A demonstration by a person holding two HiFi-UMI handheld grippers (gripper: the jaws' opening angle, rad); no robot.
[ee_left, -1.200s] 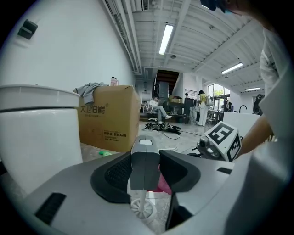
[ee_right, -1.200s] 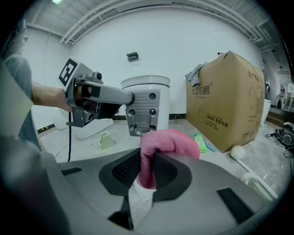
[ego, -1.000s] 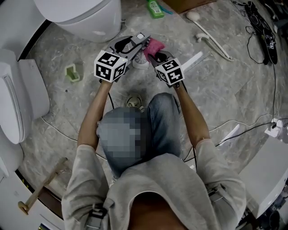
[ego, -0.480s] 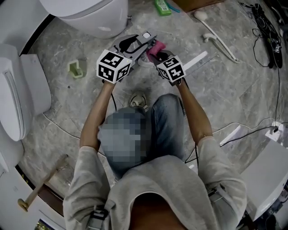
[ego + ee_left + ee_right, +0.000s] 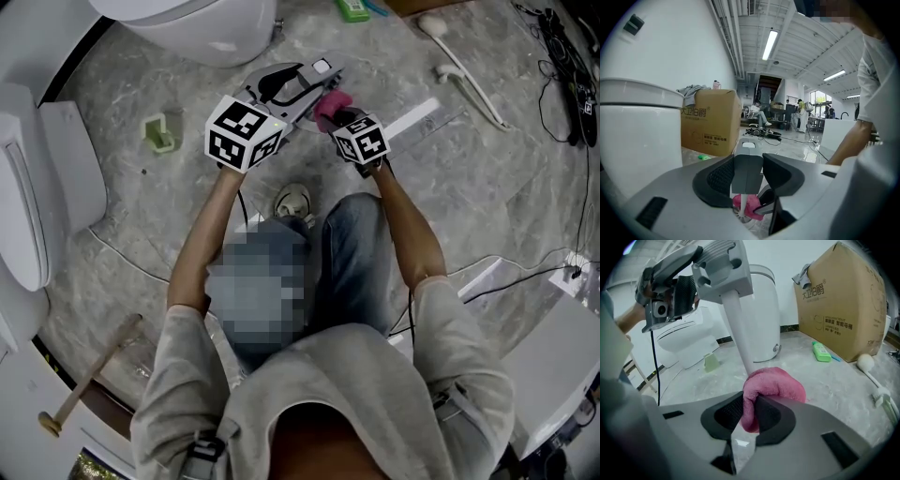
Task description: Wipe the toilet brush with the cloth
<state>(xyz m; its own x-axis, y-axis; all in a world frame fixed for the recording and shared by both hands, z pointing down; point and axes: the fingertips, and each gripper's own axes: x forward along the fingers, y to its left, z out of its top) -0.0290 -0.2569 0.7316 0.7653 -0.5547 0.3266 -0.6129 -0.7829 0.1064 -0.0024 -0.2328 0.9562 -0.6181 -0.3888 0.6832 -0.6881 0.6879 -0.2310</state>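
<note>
Just off the toilet [image 5: 187, 28] base, your left claw [image 5: 749, 163] grips the toilet brush [image 5: 739, 333] by its grey handle top, while your right claw [image 5: 750, 416] clamps the pink cloth [image 5: 774, 385] against its white shaft.

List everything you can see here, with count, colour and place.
toilet brush: one, white and grey, in the left gripper
cloth: one, pink, against the brush's handle, in the right gripper
toilets: two, white, ahead and at the left
cardboard box: one, brown, floor beyond the toilet
bottle: one, green, floor by the box
spare brush: one, white, floor at the right
small holder: one, pale green, floor at the left
mallet: one, wooden, floor, lower left of the head view
cables: several, black, far right
left gripper: one, grey, shut on the toilet brush
right gripper: one, grey, shut on the cloth
</note>
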